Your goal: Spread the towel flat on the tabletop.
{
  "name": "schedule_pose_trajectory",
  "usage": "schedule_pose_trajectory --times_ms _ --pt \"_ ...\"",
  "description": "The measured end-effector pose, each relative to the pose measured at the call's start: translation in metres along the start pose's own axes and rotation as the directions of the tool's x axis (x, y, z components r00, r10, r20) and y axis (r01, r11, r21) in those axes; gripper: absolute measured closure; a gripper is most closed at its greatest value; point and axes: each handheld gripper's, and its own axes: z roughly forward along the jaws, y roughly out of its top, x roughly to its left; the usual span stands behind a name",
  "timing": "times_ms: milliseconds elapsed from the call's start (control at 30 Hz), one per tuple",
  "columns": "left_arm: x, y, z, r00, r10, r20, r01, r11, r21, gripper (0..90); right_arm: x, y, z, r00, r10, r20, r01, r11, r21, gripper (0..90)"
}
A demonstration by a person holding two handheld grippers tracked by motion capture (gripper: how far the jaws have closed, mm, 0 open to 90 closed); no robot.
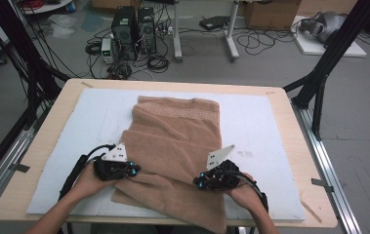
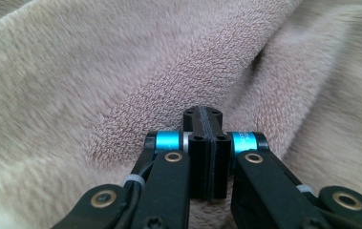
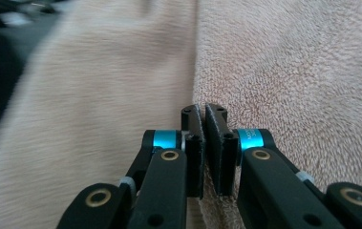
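A tan towel (image 1: 175, 141) lies lengthwise on the white mat, its near end rumpled and hanging over the table's front edge. My left gripper (image 1: 133, 170) sits at the towel's left edge near the front. In the left gripper view its jaws (image 2: 206, 114) are pressed together with the tips buried in a ridge of towel (image 2: 135, 100). My right gripper (image 1: 201, 181) rests on the towel's right side near the front. Its jaws (image 3: 200, 110) are closed to a thin slit on a fold of the towel (image 3: 283, 71) that runs straight into them.
The white mat (image 1: 256, 122) covers most of the wooden table (image 1: 41, 141). A black frame post (image 1: 319, 92) stands at the right rear corner. Computer towers (image 1: 133, 29) and loose cables lie on the floor beyond the far edge.
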Motion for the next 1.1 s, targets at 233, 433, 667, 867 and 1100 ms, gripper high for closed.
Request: schedule_pose_trajectory --times_ms 233,433,667,867,1100 --pt "-0.002 0.007 -0.017 0.999 -0.006 -0.043 0.002 0.9963 -0.086 77.6 -0.004 0.01 -0.024 0.9971 0.011 0.075 -0.003 0.9952 -0.098 65.0" --pt "0.025 0.009 0.004 0.9897 -0.099 -0.104 0.095 0.9945 -0.043 56.7 -0.04 0.003 -0.019 0.9714 0.143 0.19 -0.134 0.9892 -0.059 60.7" --pt "0.017 0.006 0.015 0.9966 -0.054 -0.063 0.058 0.9968 0.055 84.4 -0.03 0.0 0.009 0.9818 0.03 0.187 -0.049 0.9942 0.096 85.3" --pt "-0.007 0.0 -0.004 0.9997 -0.023 0.013 0.022 0.9995 0.023 86.0 -0.02 -0.006 0.002 0.9974 0.037 0.062 -0.042 0.9959 0.08 86.8" --pt "-0.028 -0.002 -0.029 0.9979 0.009 0.064 -0.007 0.9992 -0.04 84.0 -0.002 0.002 -0.02 1.0 0.003 0.002 -0.003 0.9992 -0.039 74.0"
